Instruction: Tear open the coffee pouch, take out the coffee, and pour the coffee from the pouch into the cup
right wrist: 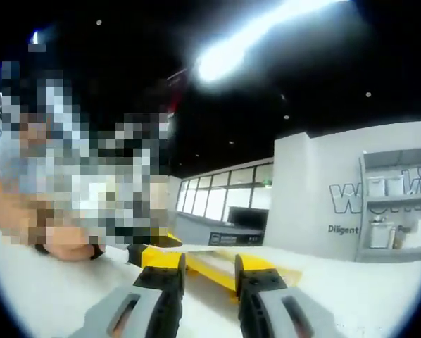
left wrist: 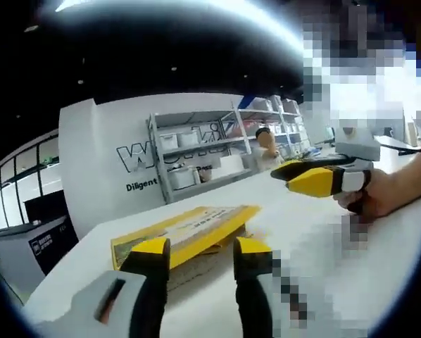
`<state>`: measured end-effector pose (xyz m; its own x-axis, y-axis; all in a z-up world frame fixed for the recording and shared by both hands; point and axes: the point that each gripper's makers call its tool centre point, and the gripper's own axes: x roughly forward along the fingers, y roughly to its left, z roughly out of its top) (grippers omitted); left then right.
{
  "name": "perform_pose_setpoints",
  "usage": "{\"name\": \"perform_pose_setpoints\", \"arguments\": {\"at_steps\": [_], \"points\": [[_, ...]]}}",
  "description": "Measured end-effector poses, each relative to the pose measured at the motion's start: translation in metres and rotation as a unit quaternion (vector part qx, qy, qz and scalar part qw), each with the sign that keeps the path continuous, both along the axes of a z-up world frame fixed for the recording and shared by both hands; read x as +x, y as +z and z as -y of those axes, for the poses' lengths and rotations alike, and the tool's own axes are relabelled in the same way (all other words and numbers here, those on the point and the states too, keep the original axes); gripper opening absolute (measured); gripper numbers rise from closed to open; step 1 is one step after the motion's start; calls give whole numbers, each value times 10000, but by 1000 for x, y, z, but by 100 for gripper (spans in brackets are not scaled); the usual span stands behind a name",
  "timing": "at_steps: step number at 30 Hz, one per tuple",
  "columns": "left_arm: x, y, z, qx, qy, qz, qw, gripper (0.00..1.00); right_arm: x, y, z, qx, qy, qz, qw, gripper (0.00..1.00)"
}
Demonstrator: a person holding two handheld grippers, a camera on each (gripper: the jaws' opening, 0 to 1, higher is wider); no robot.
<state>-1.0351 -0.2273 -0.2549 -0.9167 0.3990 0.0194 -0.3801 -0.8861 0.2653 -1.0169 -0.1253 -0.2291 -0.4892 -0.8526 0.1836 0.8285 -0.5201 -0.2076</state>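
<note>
Your left tool (left wrist: 200, 253) and right tool (right wrist: 209, 267), both parted and empty, face the yellow coffee pouch (left wrist: 189, 229) lying flat on the white bench (left wrist: 323, 253); probably light, pliable: pinch an edge.

Yellow flat pouch (left wrist: 189, 231) with pale stripe, on white surface (left wrist: 316, 239). Left tool (left wrist: 200, 259) black, yellow tips. Right tool (left wrist: 316, 182) at 2 o'clock, yellow and black. Wall (left wrist: 105, 155) white, black letters.

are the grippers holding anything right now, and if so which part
Nothing is held. The left gripper and right gripper both stand open above the table, with the yellow pouch lying flat beyond their tips, ungripped.
</note>
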Motion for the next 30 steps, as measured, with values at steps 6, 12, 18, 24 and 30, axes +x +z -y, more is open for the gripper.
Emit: {"name": "perform_pose_setpoints", "arguments": {"at_steps": [6, 12, 18, 24, 30], "points": [[-7, -8, 8, -177, 100, 119, 9997, 40, 2, 0, 0, -8, 3, 11, 10000, 29], [-14, -9, 17, -634, 252, 8, 9977, 39, -2, 1, 0, -47, -1, 25, 10000, 29], [-23, -14, 20, -1432, 666, -34, 9874, 32, -4, 1, 1, 9, 10, 3, 10000, 29], [-17, -14, 8, -1629, 618, -53, 9847, 32, -5, 1, 1, 8, 41, 4, 10000, 29], [-25, -16, 5, -2581, 863, -155, 9621, 32, -2, 1, -3, -34, 37, 6, 10000, 29]]}}
